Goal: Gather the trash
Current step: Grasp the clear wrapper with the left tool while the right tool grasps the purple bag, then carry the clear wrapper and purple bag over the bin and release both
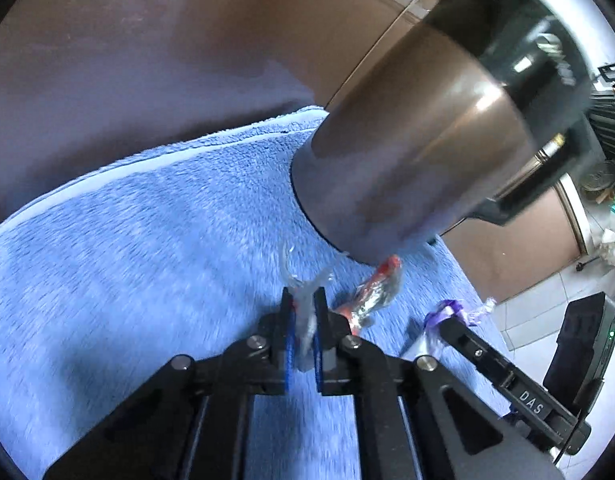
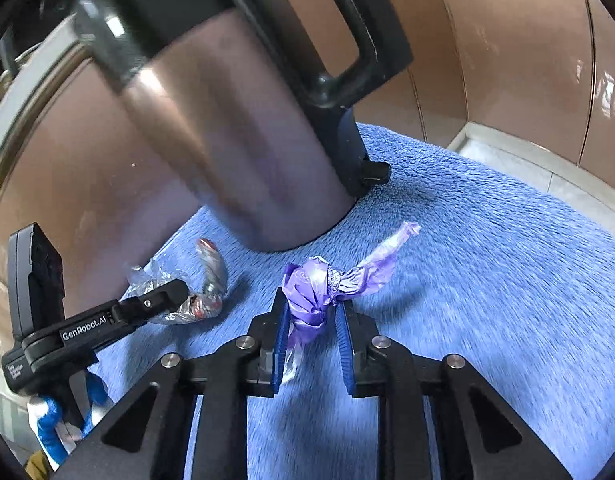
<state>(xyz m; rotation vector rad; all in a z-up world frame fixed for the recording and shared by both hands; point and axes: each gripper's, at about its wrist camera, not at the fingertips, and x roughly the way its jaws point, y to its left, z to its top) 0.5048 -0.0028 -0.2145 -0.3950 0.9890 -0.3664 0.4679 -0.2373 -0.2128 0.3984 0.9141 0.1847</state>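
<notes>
My left gripper (image 1: 303,300) is shut on a crumpled clear wrapper (image 1: 305,292) with a red and silver end (image 1: 377,290), just above the blue towel (image 1: 147,240). It also shows in the right wrist view (image 2: 169,292) with the same wrapper (image 2: 203,292). My right gripper (image 2: 311,304) holds a purple twisted wrapper (image 2: 319,288) between its blue pads, jaws partly closed around it. The right gripper's finger (image 1: 487,356) and purple wrapper (image 1: 447,312) show in the left wrist view.
A steel kettle (image 1: 427,140) with a black handle (image 2: 347,60) stands on the towel just beyond both grippers. Brown cabinet fronts (image 2: 507,60) rise behind. Tiled floor (image 1: 547,312) and clutter lie to the right.
</notes>
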